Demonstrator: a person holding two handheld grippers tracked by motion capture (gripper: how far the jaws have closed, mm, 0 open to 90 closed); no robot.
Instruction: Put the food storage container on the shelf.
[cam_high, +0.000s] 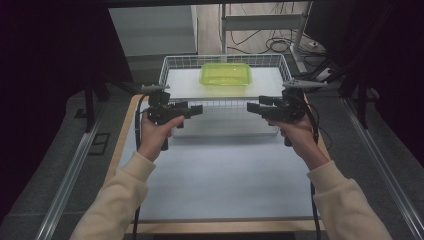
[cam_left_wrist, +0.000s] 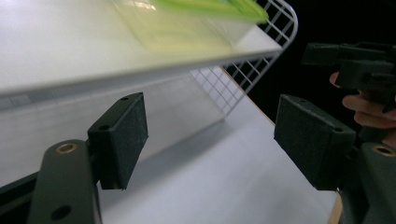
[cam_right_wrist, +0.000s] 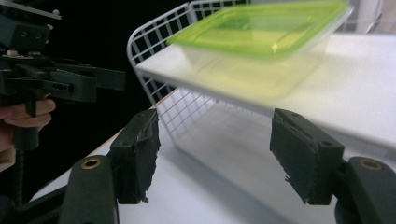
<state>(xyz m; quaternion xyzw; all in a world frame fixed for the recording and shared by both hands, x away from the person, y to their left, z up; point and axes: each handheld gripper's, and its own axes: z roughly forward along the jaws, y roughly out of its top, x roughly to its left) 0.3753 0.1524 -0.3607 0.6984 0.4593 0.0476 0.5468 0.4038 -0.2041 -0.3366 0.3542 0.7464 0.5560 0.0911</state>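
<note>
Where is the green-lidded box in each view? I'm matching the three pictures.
High view: box top centre, on the white shelf inside the wire basket.
Left gripper view: box along the top edge, blurred.
Right gripper view: box upper centre-right.
Shared landmark: the basket's white wire wall.

Glossy translucent plastic container, white wire basket
</note>
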